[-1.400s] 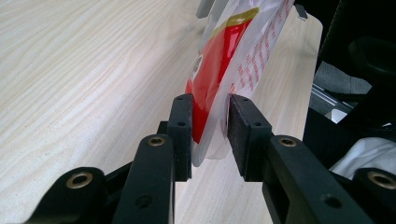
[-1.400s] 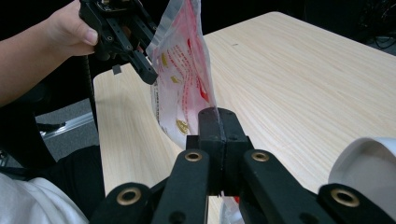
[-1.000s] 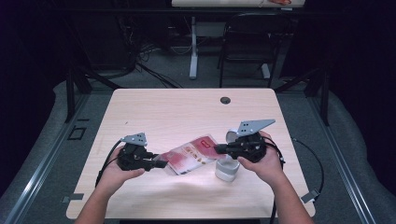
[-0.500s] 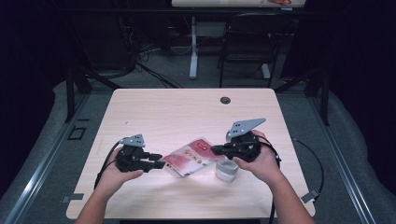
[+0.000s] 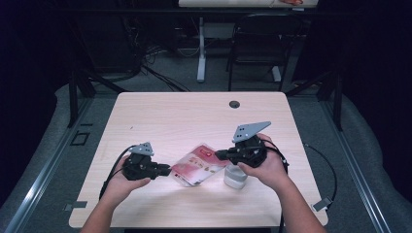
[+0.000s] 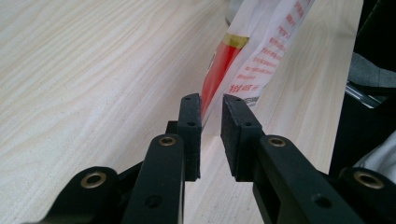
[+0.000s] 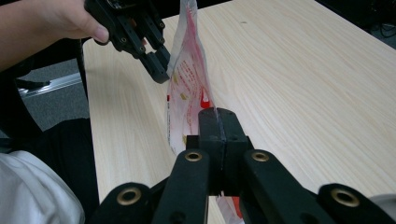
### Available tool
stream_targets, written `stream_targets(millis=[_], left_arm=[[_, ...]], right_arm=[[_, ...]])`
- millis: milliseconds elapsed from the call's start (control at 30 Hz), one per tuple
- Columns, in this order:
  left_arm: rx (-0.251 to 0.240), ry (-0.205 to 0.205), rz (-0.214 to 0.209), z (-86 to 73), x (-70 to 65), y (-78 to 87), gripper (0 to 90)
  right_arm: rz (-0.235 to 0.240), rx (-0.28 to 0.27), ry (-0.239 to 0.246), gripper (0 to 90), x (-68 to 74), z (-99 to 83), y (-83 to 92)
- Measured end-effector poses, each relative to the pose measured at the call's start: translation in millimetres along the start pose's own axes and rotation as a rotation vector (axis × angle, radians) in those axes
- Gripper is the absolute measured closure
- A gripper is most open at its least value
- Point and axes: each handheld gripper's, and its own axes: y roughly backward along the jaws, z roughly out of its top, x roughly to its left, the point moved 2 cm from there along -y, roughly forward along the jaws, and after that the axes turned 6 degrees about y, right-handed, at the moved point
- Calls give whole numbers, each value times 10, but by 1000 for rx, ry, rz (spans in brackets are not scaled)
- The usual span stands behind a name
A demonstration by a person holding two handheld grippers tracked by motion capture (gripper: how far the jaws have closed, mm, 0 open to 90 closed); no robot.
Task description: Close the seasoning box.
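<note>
Pinching the pouch (image 5: 199,164) at centre frame, right gripper (image 7: 218,122) is clamping; left gripper (image 6: 211,112) is closing, narrow, needing to bite its edge

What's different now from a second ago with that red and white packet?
The left gripper has just been closing its jaws around the packet's edge, though a gap still shows. The right gripper stays clamped on the other end; the white cup hasn't moved.

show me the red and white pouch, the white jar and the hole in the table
red and white pouch (image 5: 198,164), high view, middle of its printed face
white jar (image 5: 234,177), high view, its side wall
hole in the table (image 5: 234,104), high view, its dark centre
</note>
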Motion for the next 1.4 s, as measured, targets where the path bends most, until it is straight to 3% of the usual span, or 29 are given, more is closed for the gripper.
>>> stream_targets(millis=[233,433,900,1400], left_arm=[[27,-1,29,-30,1,-68,805],[28,8,9,-63,29,-100,805],[36,21,26,-107,38,-97,787],[-20,15,-6,-103,-15,44,737]], right_arm=[[6,0,5,900,17,37,-55],[21,-15,1,900,29,70,-87],[60,-49,-7,897,67,137,-170],[87,-48,24,866,167,280,-307]])
